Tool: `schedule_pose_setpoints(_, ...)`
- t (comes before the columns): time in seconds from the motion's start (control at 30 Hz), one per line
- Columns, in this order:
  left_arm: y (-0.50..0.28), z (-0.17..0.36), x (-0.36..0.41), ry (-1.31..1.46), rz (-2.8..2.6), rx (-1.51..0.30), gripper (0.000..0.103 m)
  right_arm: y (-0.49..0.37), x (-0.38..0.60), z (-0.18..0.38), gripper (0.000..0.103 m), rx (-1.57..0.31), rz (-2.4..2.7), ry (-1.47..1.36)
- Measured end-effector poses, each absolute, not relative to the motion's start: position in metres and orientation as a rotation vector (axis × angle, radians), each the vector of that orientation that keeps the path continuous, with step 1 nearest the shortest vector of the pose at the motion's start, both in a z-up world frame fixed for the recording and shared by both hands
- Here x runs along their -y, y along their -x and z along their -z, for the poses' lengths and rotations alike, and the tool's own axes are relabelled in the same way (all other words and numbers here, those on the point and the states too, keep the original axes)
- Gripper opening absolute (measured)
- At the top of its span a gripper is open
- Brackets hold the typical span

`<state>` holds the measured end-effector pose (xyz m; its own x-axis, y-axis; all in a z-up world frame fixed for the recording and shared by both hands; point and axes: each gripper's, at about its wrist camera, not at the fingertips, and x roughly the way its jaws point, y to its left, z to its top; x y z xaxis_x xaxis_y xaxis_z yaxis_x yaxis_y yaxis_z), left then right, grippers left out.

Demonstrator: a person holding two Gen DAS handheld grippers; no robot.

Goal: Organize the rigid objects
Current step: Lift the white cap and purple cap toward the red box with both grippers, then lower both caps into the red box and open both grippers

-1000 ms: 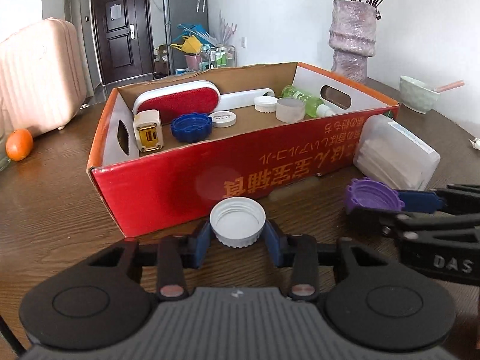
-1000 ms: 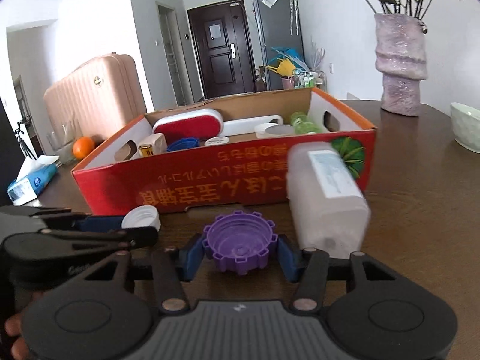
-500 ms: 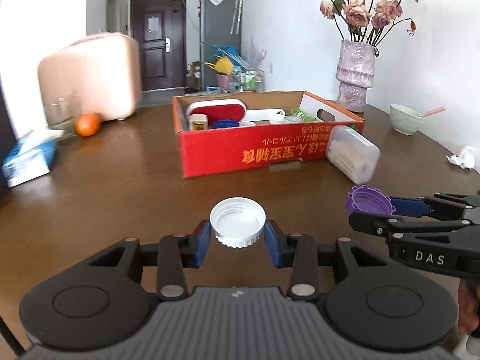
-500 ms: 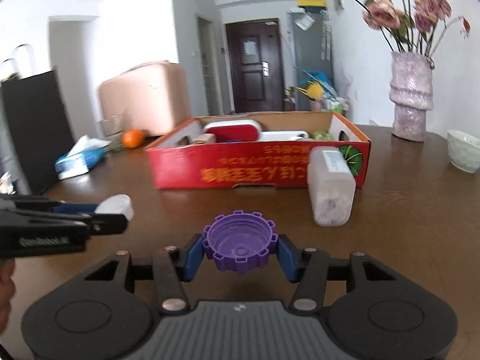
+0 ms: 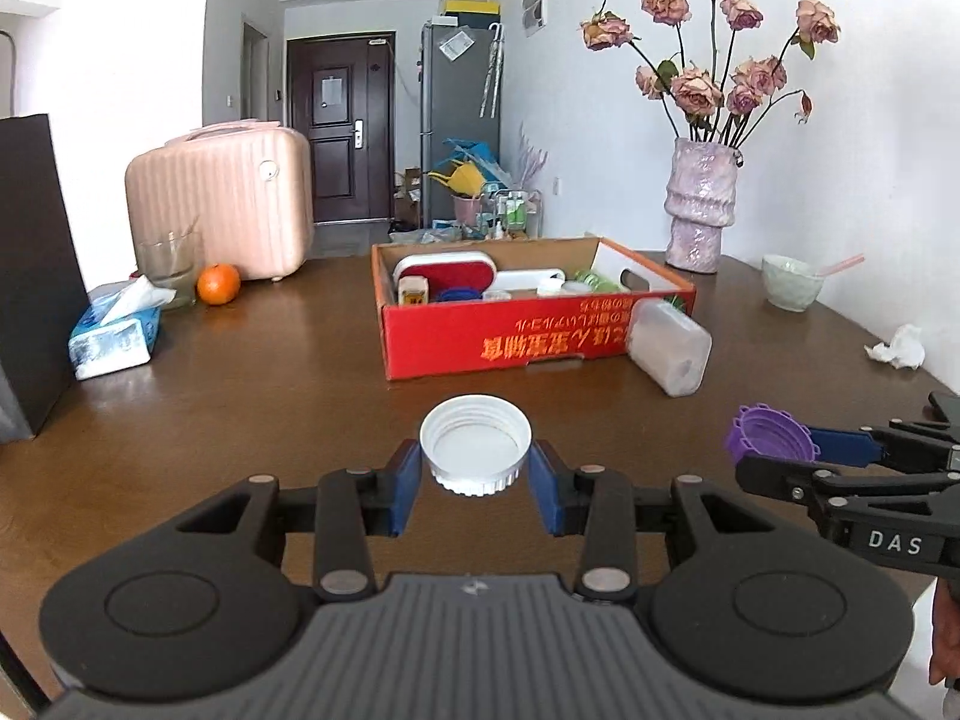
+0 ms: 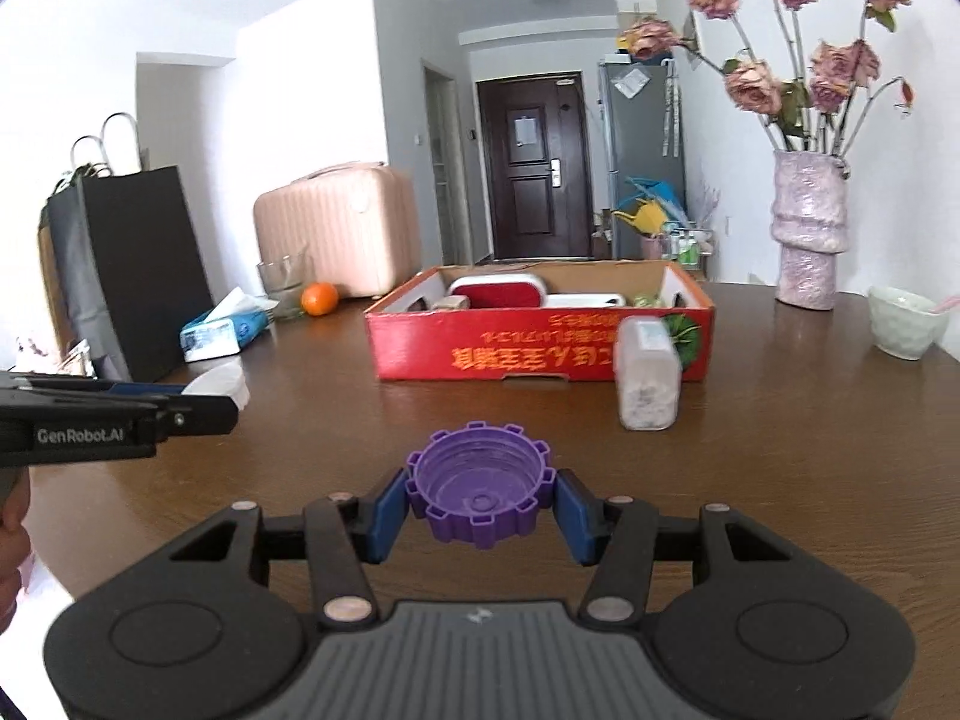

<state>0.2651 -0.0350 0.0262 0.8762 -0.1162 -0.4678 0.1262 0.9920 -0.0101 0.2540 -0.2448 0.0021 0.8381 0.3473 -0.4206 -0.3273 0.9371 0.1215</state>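
- Left wrist view: left gripper (image 5: 476, 480) jaws clamped on white cap (image 5: 476, 450).
- Right gripper (image 6: 480, 510) jaws clamped on purple cap (image 6: 480, 495).
- Carry level over red box (image 5: 510, 333); release low.

A white ribbed cap (image 5: 475, 444), open side up, sits between the left jaws; a purple notched cap (image 6: 480, 489) between the right.

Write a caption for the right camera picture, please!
Right gripper holds a purple cap above the table, facing a red box.
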Motion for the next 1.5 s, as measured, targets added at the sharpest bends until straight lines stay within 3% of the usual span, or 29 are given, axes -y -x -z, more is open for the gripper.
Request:
schedule_pose_setpoints(0.33,-0.416,-0.061,0.030,0.031,0.161,-0.496,0.039,-0.366,0.269,-0.054,0.052,-0.405,-0.360,-0.036)
schedule_pose_setpoints(0.6,-0.545,-0.032,0.030,0.019,0.161,-0.671,0.039,-0.530,0.269,-0.054,0.052,-0.631,-0.395,-0.032)
schedule_pose_setpoints(0.77,-0.574,-0.002,0.024,-0.027,0.190,-0.743,0.040,-0.594,0.253,-0.030,0.052,-0.747,-0.354,0.045)
schedule_pose_setpoints(0.97,-0.572,0.011,0.024,-0.124,0.221,-0.656,0.041,-0.616,0.252,-0.003,0.052,-0.848,-0.252,0.121)
schedule_pose_setpoints(1.1,-0.576,0.014,0.024,-0.139,0.247,-0.640,0.026,-0.601,0.251,-0.002,0.052,-0.829,-0.223,0.123)
schedule_pose_setpoints(1.23,-0.580,0.018,0.027,-0.168,0.234,-0.647,0.025,-0.592,0.250,-0.003,0.052,-0.825,-0.214,0.106)
schedule_pose_setpoints(1.33,-0.578,0.013,0.021,-0.118,0.232,-0.658,0.033,-0.587,0.246,-0.006,0.051,-0.848,-0.231,0.100)
schedule_pose_setpoints(1.43,-0.563,-0.003,0.018,-0.091,0.248,-0.656,0.055,-0.575,0.250,-0.018,0.053,-0.816,-0.216,0.088)
schedule_pose_setpoints(1.5,-0.544,-0.019,0.020,-0.113,0.267,-0.616,0.056,-0.562,0.252,-0.036,0.058,-0.766,-0.210,0.077)
